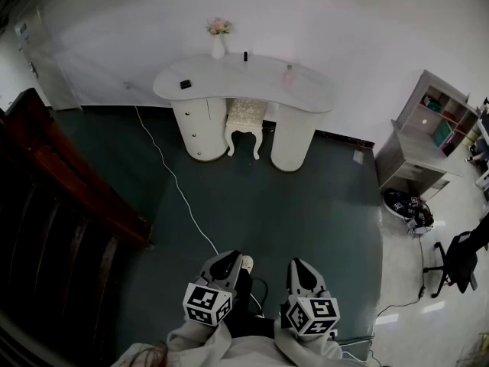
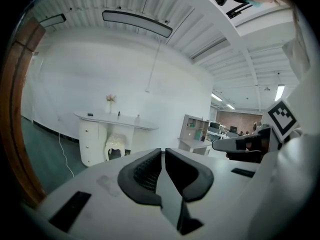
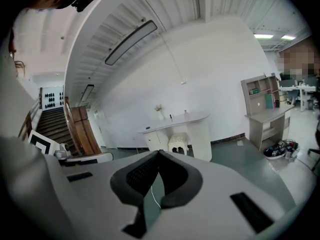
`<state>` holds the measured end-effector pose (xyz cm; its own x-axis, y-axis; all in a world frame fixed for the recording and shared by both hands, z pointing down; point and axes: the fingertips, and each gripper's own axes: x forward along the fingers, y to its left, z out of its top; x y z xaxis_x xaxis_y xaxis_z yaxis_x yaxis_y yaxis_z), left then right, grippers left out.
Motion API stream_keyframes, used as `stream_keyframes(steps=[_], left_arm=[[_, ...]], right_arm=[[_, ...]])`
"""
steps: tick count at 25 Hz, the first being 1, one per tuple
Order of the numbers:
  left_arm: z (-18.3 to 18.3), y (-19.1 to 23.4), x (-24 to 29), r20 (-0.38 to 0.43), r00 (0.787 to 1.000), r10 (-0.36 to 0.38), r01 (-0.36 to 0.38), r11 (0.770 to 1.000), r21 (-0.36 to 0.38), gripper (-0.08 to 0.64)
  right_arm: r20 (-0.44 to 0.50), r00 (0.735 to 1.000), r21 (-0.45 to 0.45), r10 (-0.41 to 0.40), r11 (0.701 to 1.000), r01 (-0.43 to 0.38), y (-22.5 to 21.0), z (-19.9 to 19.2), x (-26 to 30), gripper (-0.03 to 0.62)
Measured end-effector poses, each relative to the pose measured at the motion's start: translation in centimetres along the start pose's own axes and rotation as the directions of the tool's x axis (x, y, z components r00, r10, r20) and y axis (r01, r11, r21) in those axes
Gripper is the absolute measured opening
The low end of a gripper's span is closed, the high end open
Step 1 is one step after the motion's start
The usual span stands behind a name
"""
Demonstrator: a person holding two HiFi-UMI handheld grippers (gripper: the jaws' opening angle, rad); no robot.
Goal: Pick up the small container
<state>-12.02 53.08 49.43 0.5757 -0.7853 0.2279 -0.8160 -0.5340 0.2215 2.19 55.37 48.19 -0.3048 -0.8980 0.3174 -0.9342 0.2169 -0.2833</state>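
Note:
A white curved dressing table [image 1: 306, 98] stands against the far wall, well ahead of both grippers. On its top are a small dark object [image 1: 186, 84], a thin dark bottle [image 1: 245, 56] and a small pale pink container [image 1: 289, 77], beside a vase of flowers [image 1: 218, 38]. My left gripper [image 1: 229, 258] and right gripper [image 1: 300, 264] are low in the head view, side by side over the green floor. Both are shut with nothing between the jaws. The left gripper view shows the left gripper [image 2: 163, 152] pointing toward the table [image 2: 100, 118]. The right gripper [image 3: 157, 154] also faces the table [image 3: 192, 119].
A white stool [image 1: 245, 121] sits under the table. A dark wooden stair rail [image 1: 69, 197] runs along the left. A white cable [image 1: 179, 193] crosses the floor. At the right are a shelf desk [image 1: 428, 136], a dark heap on the floor [image 1: 405, 205] and an office chair [image 1: 458, 262].

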Motion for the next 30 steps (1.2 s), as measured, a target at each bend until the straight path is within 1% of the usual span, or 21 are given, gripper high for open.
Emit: stream_keyframes(steps=[6,14,19,25,30], left_arm=[[2.6,3.6,5.5,0.010,1.000,-0.005,0.005,1.000,-0.010,0.032],[6.0,8.9,11.4,0.008,1.000,-0.003,0.003,1.000,-0.019,0.032],[7.3,11.6,14.8,0.004,1.000,-0.020,0.020,1.000,-0.012,0.032],[9.0,14.0,17.9,0.002,0.999,-0.045,0.045,0.999,-0.012,0.032],[9.6,16.1,19.8,-0.004,0.998,-0.060,0.060,0.998,-0.006,0.032]], right_arm=[[-0.019,1.000,-0.018,0.014,1.000,-0.014,-1.3,2.7,6.2,0.051],[-0.019,1.000,-0.017,-0.018,1.000,0.018,-3.0,6.6,13.6,0.051],[-0.017,0.999,-0.006,-0.034,0.999,0.034,-3.7,8.0,17.6,0.051],[-0.007,0.997,0.008,-0.074,0.997,0.074,-4.7,9.8,21.1,0.051],[-0.005,0.996,0.020,-0.089,0.996,0.089,-5.0,10.2,23.9,0.051]])
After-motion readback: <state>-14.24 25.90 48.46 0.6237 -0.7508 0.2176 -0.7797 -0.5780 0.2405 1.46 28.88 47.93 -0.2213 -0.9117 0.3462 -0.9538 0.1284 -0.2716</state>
